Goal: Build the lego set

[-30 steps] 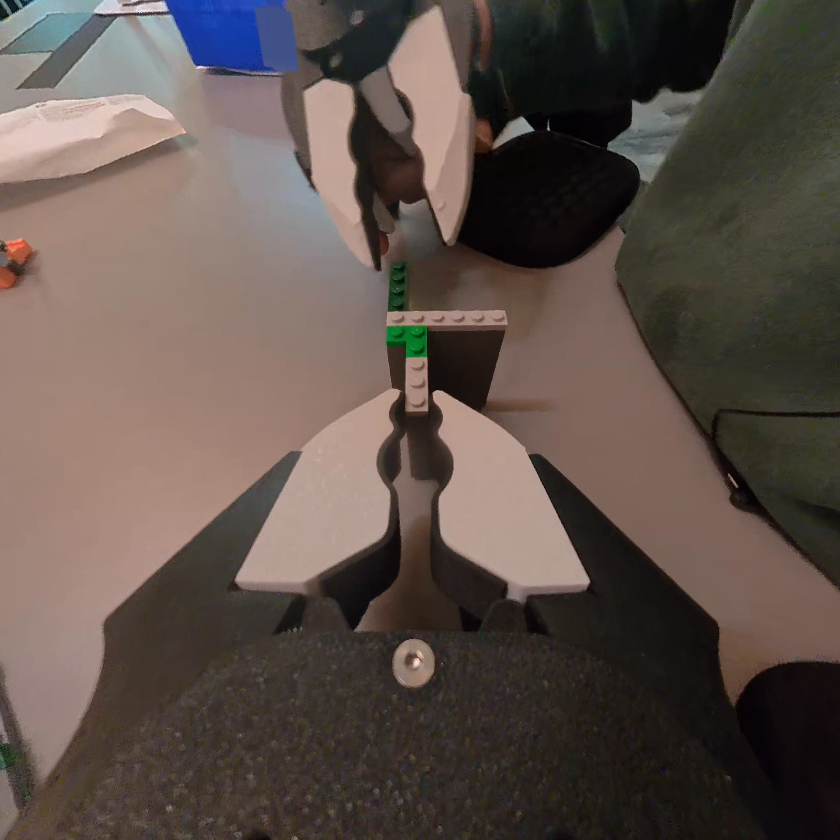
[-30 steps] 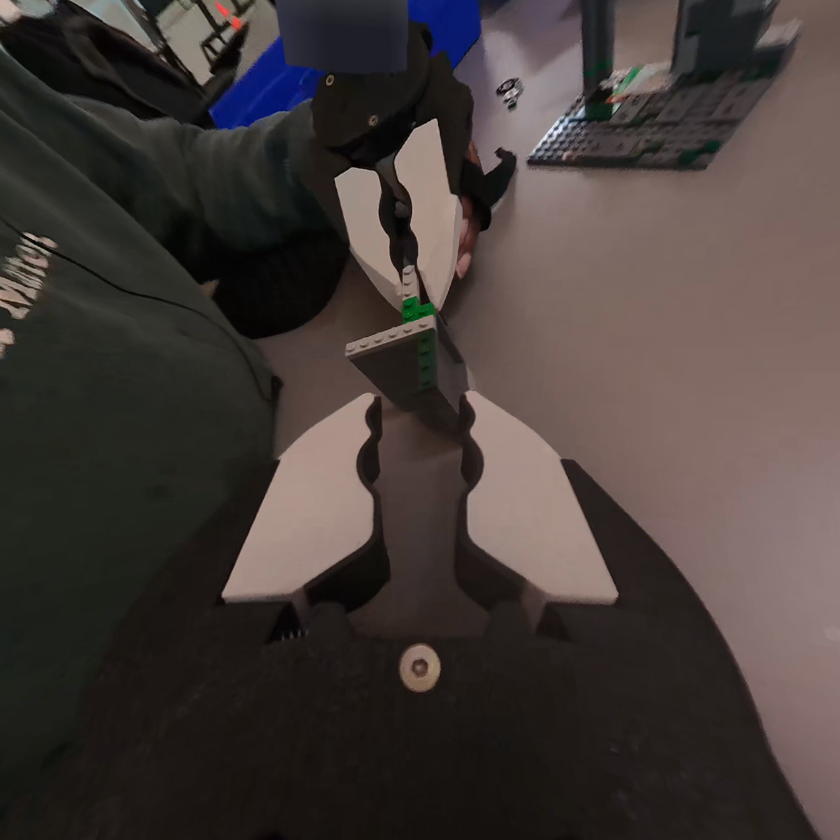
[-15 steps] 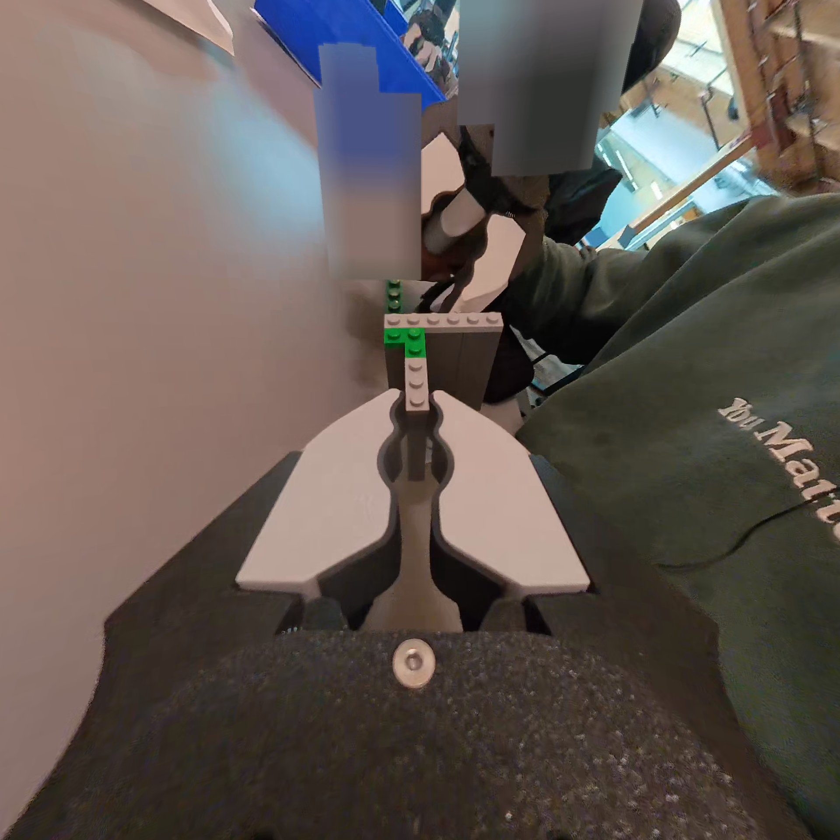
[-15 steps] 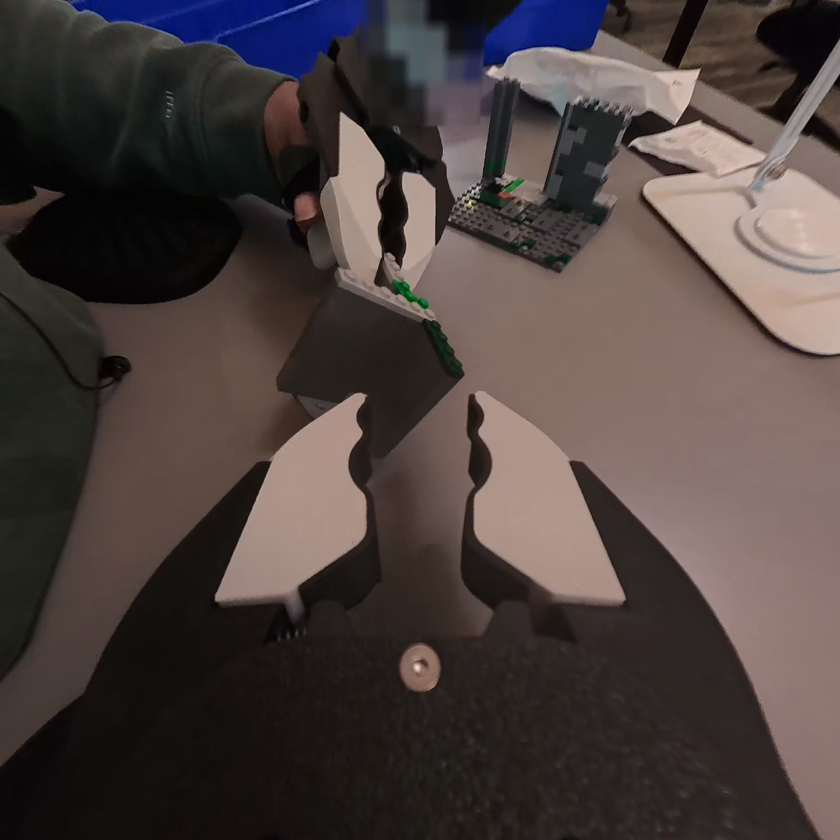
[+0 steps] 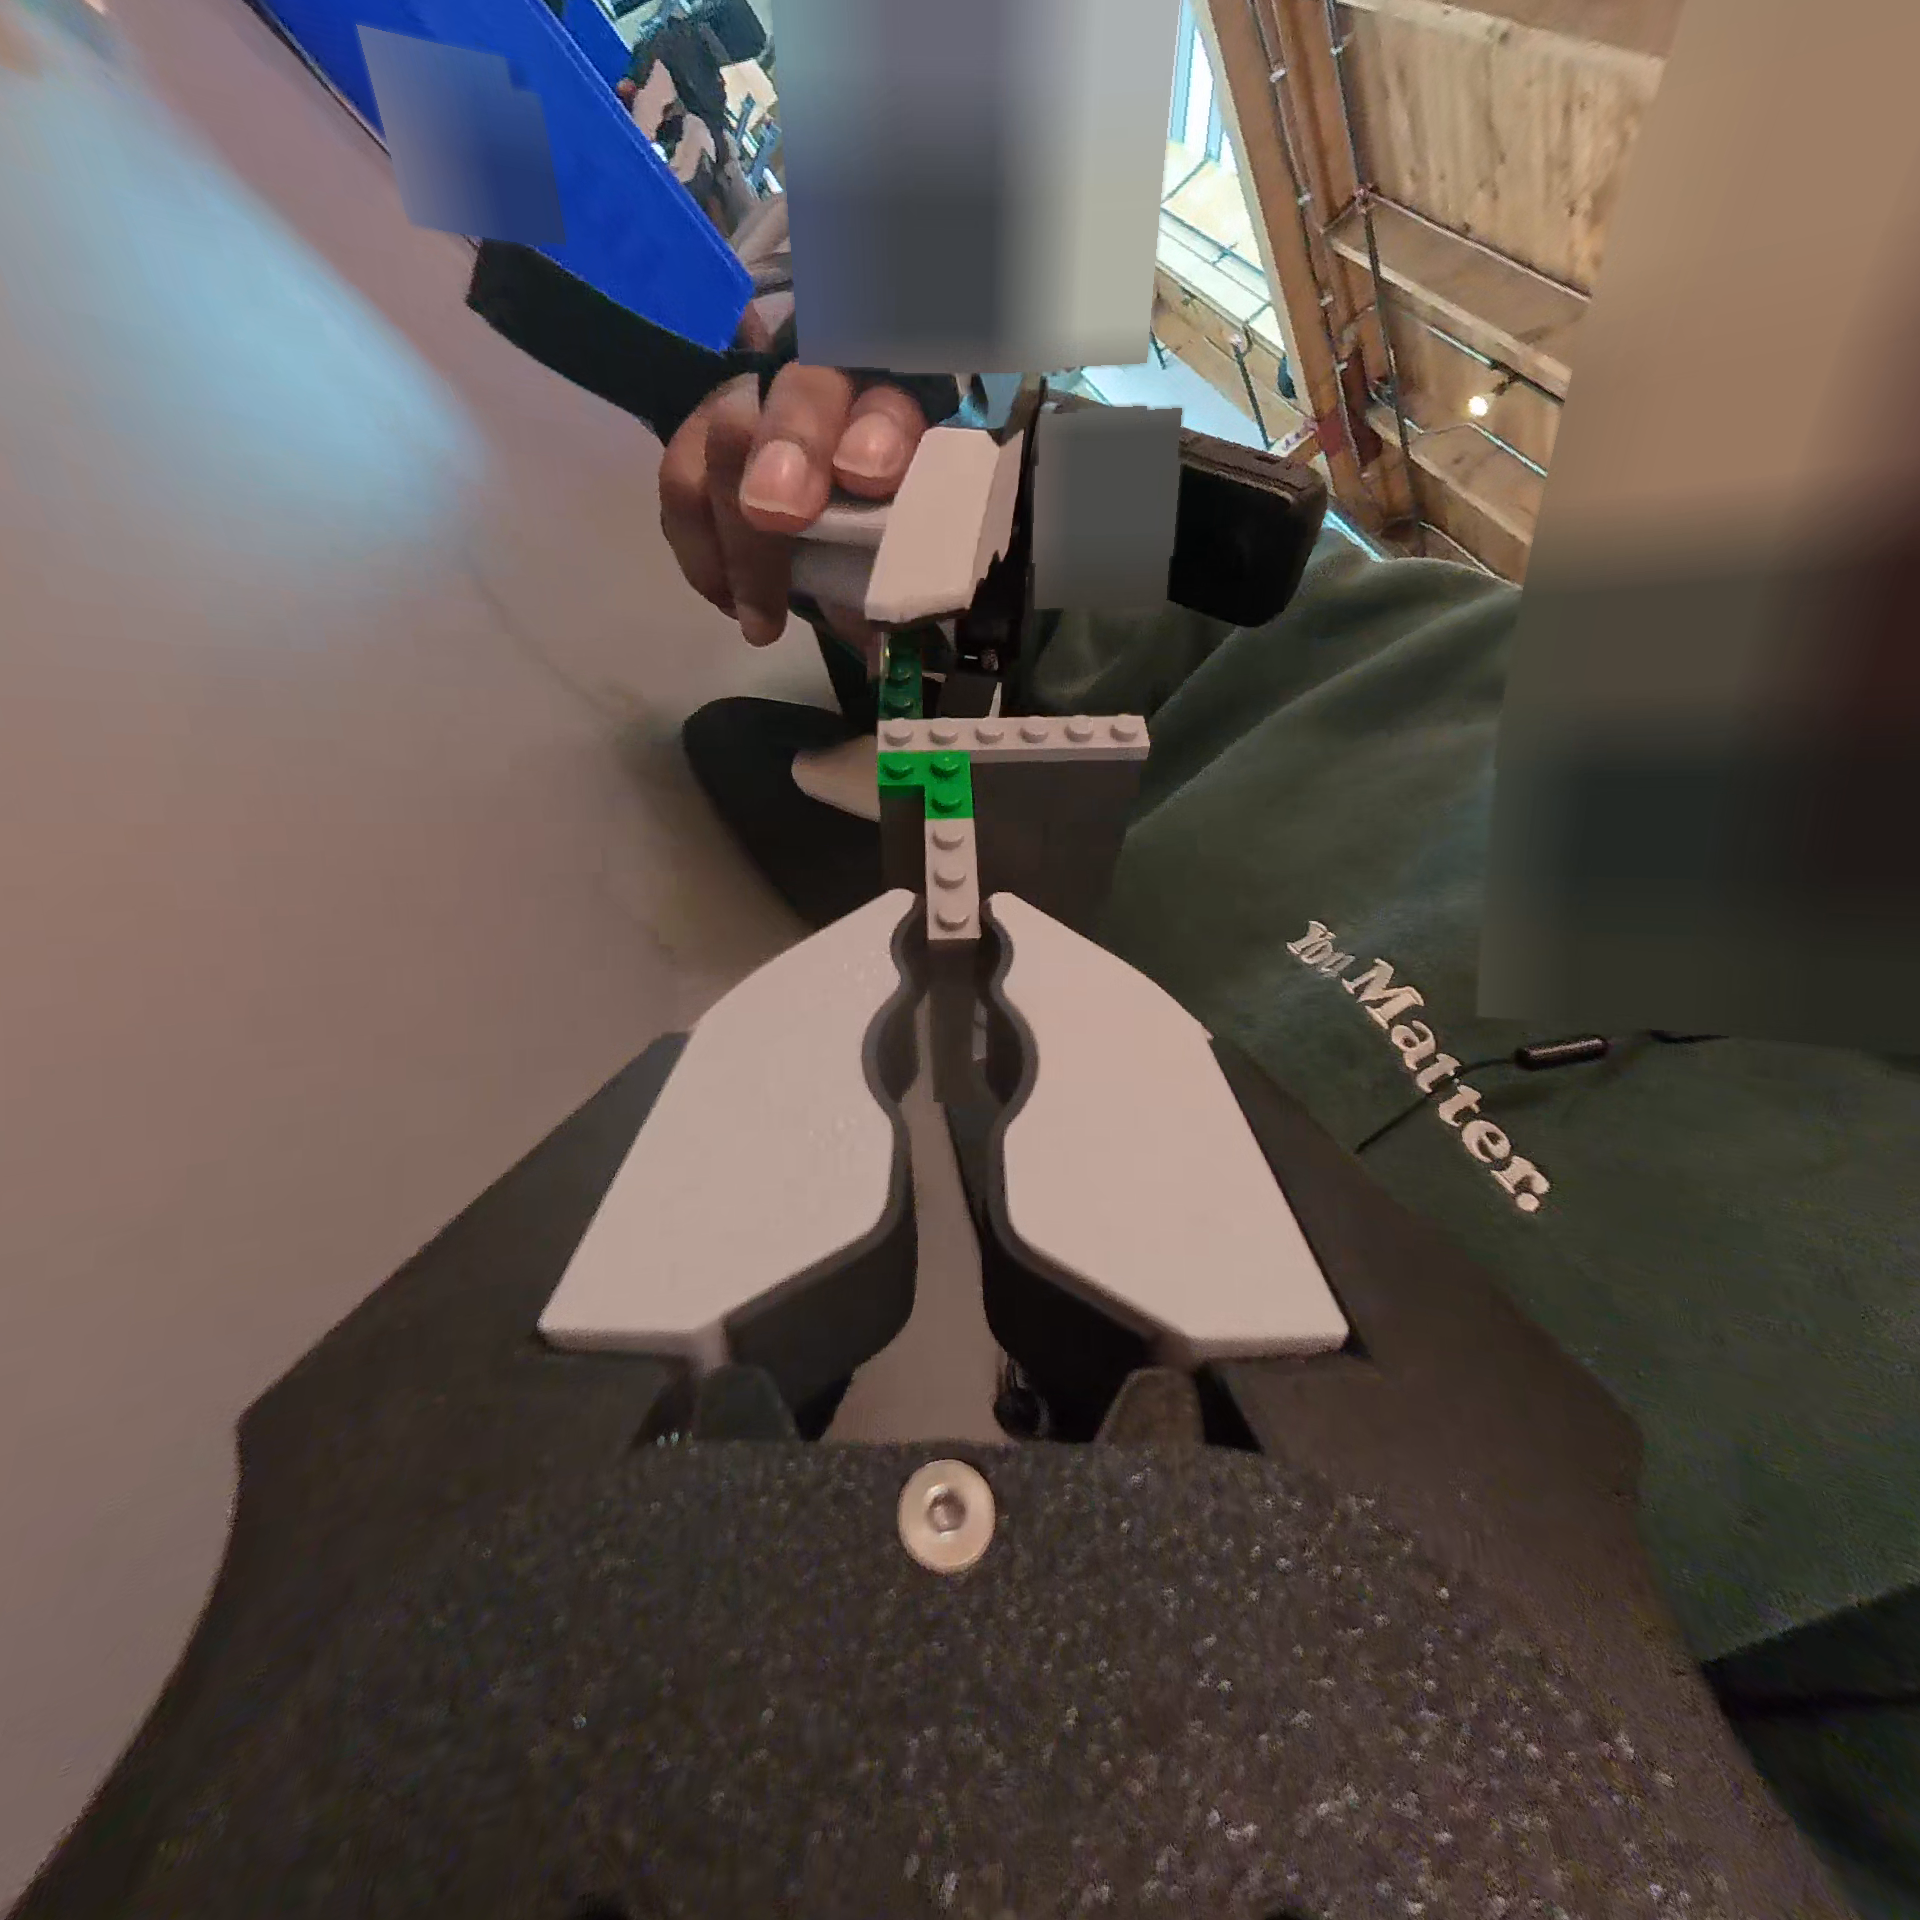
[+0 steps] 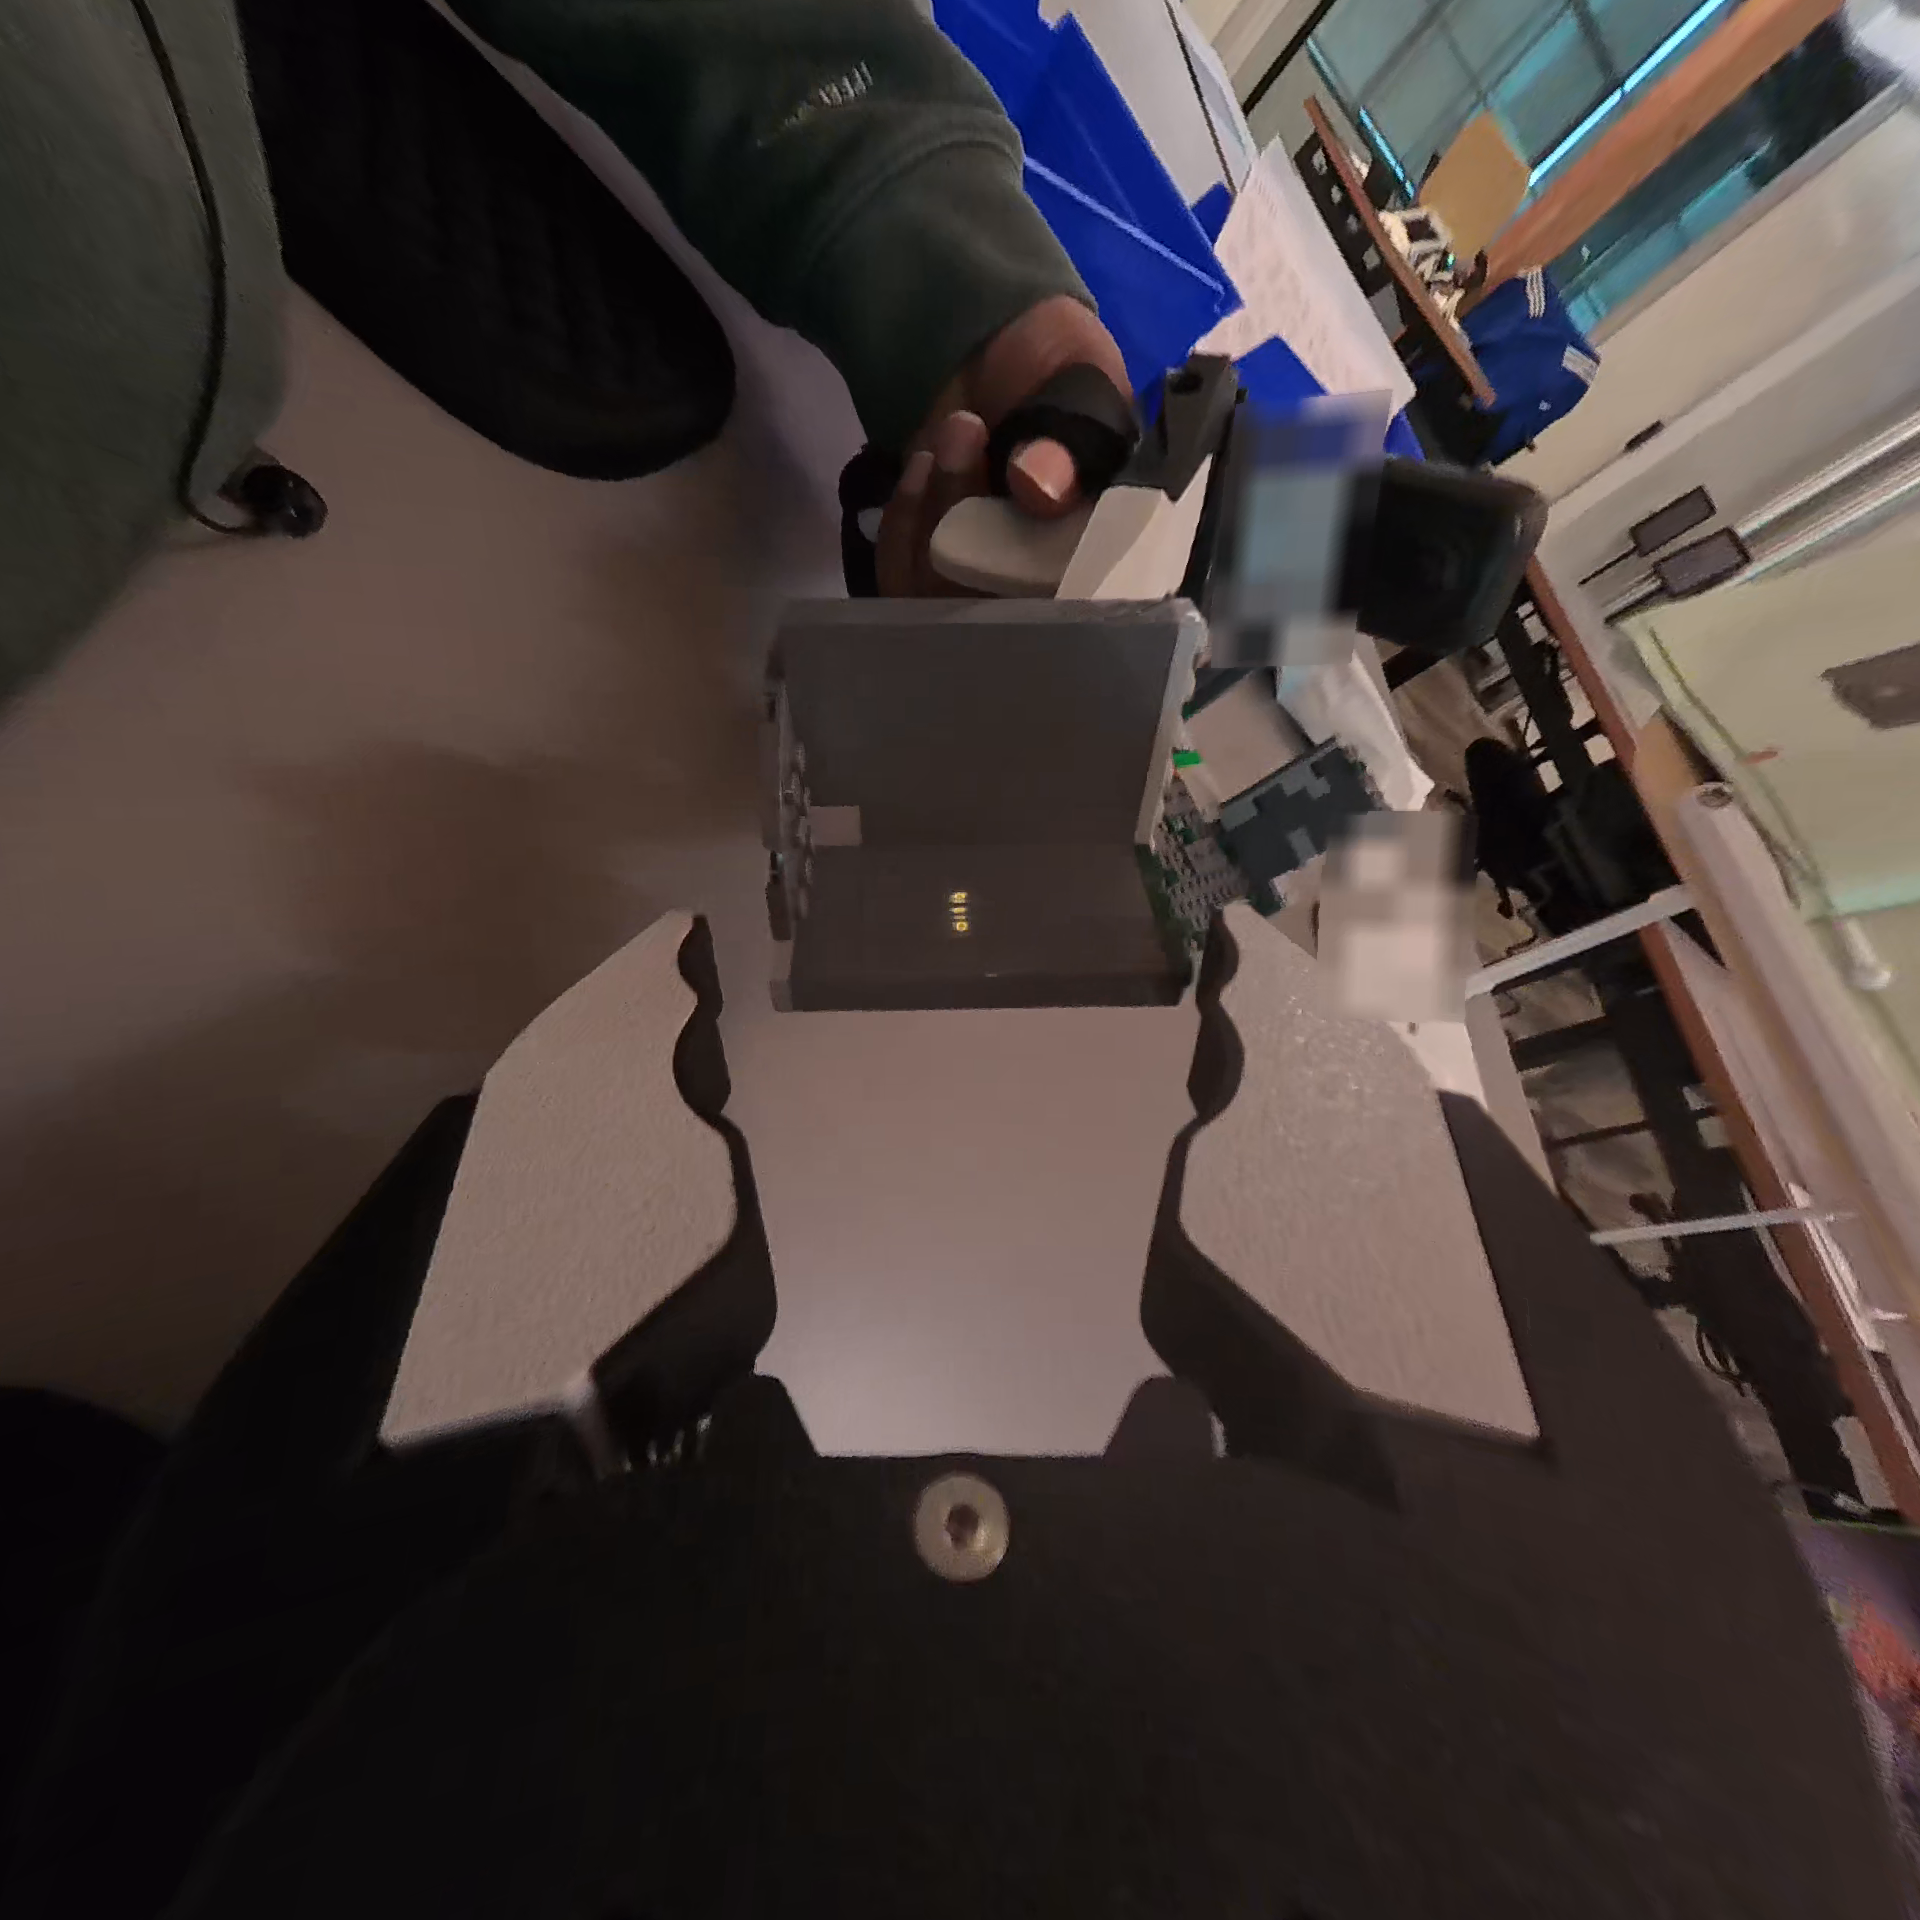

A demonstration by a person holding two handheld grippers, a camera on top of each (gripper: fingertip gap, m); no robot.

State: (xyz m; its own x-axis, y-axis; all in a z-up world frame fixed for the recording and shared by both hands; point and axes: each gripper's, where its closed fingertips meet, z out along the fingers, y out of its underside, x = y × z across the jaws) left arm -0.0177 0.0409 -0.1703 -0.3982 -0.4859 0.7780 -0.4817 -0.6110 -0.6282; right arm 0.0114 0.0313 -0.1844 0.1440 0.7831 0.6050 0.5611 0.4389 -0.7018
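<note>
From the left wrist view, the left gripper (image 5: 954, 928) is pinching a light grey strip (image 5: 953, 883) at the near end of the lego piece (image 5: 1023, 821), its fingers (image 5: 790, 1132) pressed in on the strip from both sides. The piece is being held up off the surface (image 5: 260, 727): a studded grey bar (image 5: 1013, 736) is running across its top, a green corner plate (image 5: 928, 779) is sitting just below that, and dark panels are hanging under the bar. Past it, the right gripper (image 5: 914, 634) is coming in from above, gripped by a hand (image 5: 769, 499); I cannot tell from here how its fingers are set. A green sweater (image 5: 1558, 1195) is filling the right side, and a blue bin (image 5: 623, 208) is sitting far back.

From the right wrist view, the right gripper (image 6: 956, 956) is showing its fingers (image 6: 561, 1174) spread wide, with the dark panels of the lego piece (image 6: 977, 790) hanging just beyond and between the tips, not touching either as far as I can see. Behind the piece, a hand (image 6: 977, 468) is holding the left gripper. A partly built model (image 6: 1247, 842) is standing on the surface (image 6: 364, 831) to the right.
</note>
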